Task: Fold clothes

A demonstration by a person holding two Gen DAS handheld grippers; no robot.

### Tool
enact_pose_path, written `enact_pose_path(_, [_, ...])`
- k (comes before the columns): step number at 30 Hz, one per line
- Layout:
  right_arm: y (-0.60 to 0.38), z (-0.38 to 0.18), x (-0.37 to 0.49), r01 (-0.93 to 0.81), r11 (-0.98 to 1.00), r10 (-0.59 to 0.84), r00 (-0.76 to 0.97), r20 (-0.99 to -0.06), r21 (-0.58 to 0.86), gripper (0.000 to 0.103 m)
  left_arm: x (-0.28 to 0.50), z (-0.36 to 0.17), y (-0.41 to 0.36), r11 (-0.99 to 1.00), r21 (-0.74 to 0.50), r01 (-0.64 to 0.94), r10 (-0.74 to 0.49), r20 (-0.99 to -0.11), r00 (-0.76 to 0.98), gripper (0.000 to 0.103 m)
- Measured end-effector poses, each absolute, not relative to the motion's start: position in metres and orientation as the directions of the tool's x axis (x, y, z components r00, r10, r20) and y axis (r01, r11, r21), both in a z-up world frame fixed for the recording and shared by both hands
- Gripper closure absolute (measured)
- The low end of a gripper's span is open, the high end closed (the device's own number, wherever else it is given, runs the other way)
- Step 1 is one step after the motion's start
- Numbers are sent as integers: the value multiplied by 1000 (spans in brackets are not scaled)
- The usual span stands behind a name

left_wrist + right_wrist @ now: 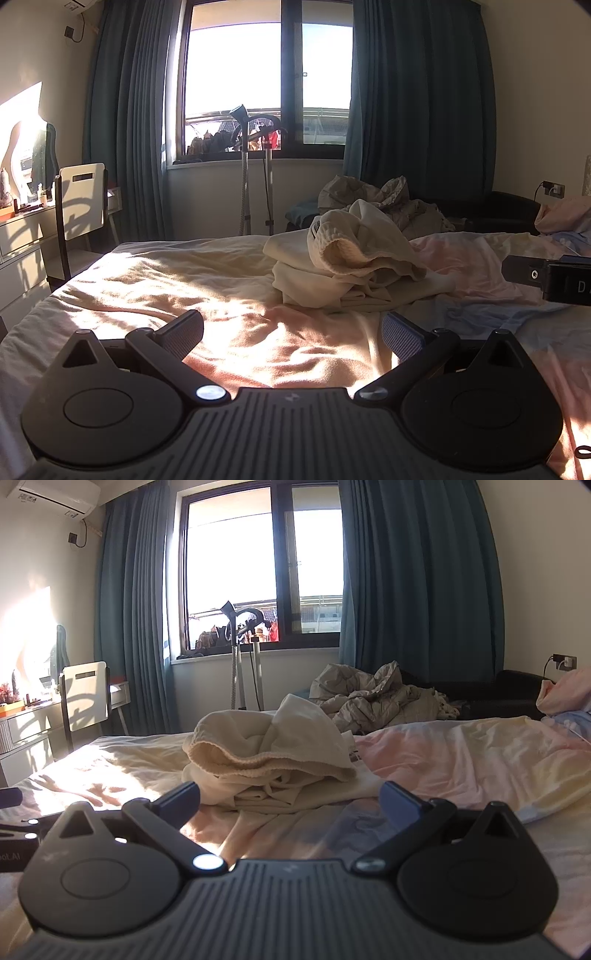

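Note:
A cream garment (354,266) lies crumpled in a heap on the bed, its ribbed cuff or hem turned up; the right wrist view shows the same cream garment (273,753) straight ahead. My left gripper (291,338) hovers open above the sunlit sheet, short of the heap and a little to its left. My right gripper (290,799) is open too, just in front of the heap, with nothing between its fingers. Part of the right gripper's body (546,278) shows at the right edge of the left wrist view.
The bed (184,288) carries a pale pink and blue sheet. A rumpled grey quilt (369,698) lies beyond the heap, a pink pillow (565,694) at the right. A garment steamer stand (245,177) is under the window, a white chair (79,206) and dresser at the left.

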State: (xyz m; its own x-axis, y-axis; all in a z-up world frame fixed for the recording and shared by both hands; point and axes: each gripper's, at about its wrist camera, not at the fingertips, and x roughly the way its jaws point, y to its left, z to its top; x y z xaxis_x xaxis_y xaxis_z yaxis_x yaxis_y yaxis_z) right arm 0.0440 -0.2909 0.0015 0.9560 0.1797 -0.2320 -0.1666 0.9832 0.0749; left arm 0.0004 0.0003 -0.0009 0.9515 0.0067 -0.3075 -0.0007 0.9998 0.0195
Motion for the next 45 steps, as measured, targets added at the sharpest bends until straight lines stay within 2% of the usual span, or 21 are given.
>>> enact_pose_path(45, [-293,1,47,-160,982,181,953,-245,105,0,-1,-3,0,1000,22,-7,13,-294,956,0])
